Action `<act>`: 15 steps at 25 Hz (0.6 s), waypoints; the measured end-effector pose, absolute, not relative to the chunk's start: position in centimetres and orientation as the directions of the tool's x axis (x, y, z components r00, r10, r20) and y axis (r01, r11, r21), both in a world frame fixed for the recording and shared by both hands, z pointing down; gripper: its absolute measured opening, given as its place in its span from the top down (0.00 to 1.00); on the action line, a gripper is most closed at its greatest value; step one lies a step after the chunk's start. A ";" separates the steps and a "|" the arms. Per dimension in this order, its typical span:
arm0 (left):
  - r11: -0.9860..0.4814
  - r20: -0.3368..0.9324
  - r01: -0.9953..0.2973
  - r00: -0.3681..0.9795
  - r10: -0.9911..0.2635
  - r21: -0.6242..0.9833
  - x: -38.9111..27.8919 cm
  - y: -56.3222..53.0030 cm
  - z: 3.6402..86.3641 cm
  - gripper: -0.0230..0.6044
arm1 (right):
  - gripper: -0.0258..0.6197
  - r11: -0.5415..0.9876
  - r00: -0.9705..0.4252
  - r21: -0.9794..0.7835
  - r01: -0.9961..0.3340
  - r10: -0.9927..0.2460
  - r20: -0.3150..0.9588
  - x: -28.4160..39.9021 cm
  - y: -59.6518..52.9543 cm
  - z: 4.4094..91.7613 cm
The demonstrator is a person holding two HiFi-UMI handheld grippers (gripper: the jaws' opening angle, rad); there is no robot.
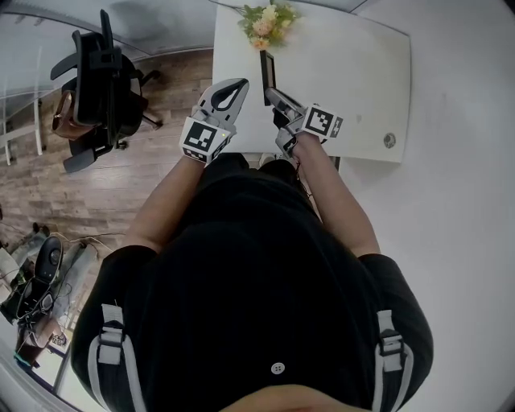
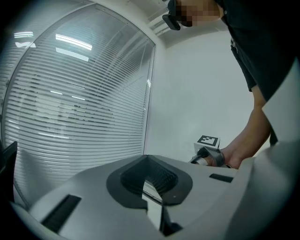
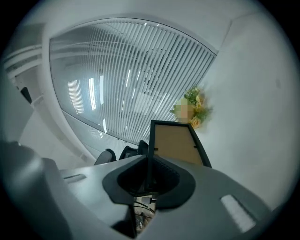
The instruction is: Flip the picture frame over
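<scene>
Head view, nearest the camera: the person's torso in a black shirt, with both bare forearms reaching forward to the near edge of the white rectangular worktop (image 1: 362,64).

Left tool (image 1: 240,83): held over the near-left corner of the worktop, well clear of the frame. Its own view shows the jaws (image 2: 146,158) brought together at the tips with nothing between them.

Right tool (image 1: 269,93): clenched on the near edge of the black-rimmed rectangular picture frame (image 1: 267,71). In the right gripper view the thin black rim runs straight down into the dark pads (image 3: 149,161), which press on it from both sides.

Picture frame: stands on edge near the middle of the worktop and appears from above only as a narrow dark bar. The right gripper view shows its brown panel (image 3: 176,143) inside the black rim. Whether its lower edge touches the worktop cannot be told.

Beyond the frame, at the far edge of the worktop: a small bunch of yellow and pale flowers with green leaves (image 1: 269,20), just behind the frame in the right gripper view (image 3: 194,110). A round grey disc (image 1: 389,141) sits in the worktop's near-right corner.

To the left, on the wooden floor (image 1: 48,185): a black office chair (image 1: 100,80).

Far background in both gripper views: white slatted blinds (image 2: 79,122).
</scene>
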State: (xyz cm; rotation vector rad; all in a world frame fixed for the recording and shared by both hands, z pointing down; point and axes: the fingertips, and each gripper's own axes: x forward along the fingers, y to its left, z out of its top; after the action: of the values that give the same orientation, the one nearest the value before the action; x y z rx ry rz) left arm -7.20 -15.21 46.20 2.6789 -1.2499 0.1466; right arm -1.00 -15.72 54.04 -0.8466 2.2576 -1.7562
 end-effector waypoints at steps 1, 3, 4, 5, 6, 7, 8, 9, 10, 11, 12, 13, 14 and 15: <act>-0.628 0.177 -0.767 0.641 -0.747 0.128 -7.2 -15.1 46.6 0.96 | 0.88 0.144 -0.826 -0.937 -0.318 -0.527 0.199 -1.0 -15.9 54.0; -0.628 0.192 -0.766 0.643 -0.742 0.139 -7.1 -15.1 47.1 0.96 | 0.88 0.131 -0.823 -0.949 -0.288 -0.541 0.175 -0.8 -16.1 54.1; -0.629 0.193 -0.765 0.644 -0.740 0.143 -7.0 -15.1 47.2 0.96 | 0.88 0.124 -0.821 -0.954 -0.273 -0.547 0.163 -0.8 -16.3 54.2; -0.630 0.190 -0.763 0.646 -0.739 0.147 -6.9 -15.2 47.3 0.96 | 0.88 0.115 -0.819 -0.960 -0.256 -0.554 0.152 -0.8 -16.4 54.4; -0.631 0.184 -0.761 0.648 -0.739 0.149 -6.8 -15.4 47.4 0.96 | 0.88 0.106 -0.817 -0.966 -0.238 -0.560 0.140 -0.8 -16.5 54.7; -0.632 0.179 -0.760 0.649 -0.739 0.150 -6.8 -15.6 47.5 0.96 | 0.88 0.099 -0.815 -0.971 -0.219 -0.565 0.127 -0.9 -16.7 55.1; -0.632 0.178 -0.760 0.649 -0.739 0.151 -6.8 -15.7 47.8 0.96 | 0.88 0.094 -0.815 -0.975 -0.202 -0.568 0.114 -0.9 -16.8 55.5; -0.632 0.180 -0.760 0.650 -0.738 0.152 -6.8 -15.8 48.1 0.96 | 0.88 0.088 -0.815 -0.979 -0.185 -0.570 0.103 -1.0 -16.9 55.8; -0.633 0.183 -0.759 0.651 -0.736 0.155 -6.8 -15.8 48.4 0.96 | 0.88 0.079 -0.815 -0.983 -0.168 -0.572 0.093 -1.0 -16.9 56.1; -0.634 0.184 -0.757 0.653 -0.735 0.158 -6.7 -15.8 48.5 0.96 | 0.88 0.069 -0.814 -0.986 -0.152 -0.574 0.085 -0.9 -16.9 56.3; -0.634 0.184 -0.757 0.654 -0.734 0.160 -6.7 -15.9 48.6 0.96 | 0.88 0.062 -0.813 -0.988 -0.141 -0.577 0.080 -0.9 -17.0 56.5; -0.633 0.185 -0.757 0.653 -0.734 0.161 -6.7 -16.2 49.0 0.96 | 0.88 0.056 -0.812 -0.990 -0.130 -0.579 0.074 -0.9 -17.2 56.8; -0.632 0.188 -0.758 0.652 -0.735 0.161 -6.7 -16.4 49.4 0.96 | 0.88 0.051 -0.812 -0.992 -0.118 -0.580 0.067 -0.9 -17.4 57.3; -0.629 0.194 -0.760 0.649 -0.735 0.160 -6.8 -16.6 49.9 0.96 | 0.88 0.045 -0.812 -0.993 -0.105 -0.580 0.060 -1.0 -17.6 57.8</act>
State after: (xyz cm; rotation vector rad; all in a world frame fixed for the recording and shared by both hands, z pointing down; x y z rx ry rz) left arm -6.80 -16.64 49.92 2.6412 -1.2167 0.1620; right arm -1.02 -17.62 57.78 -0.6913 1.9718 -1.8218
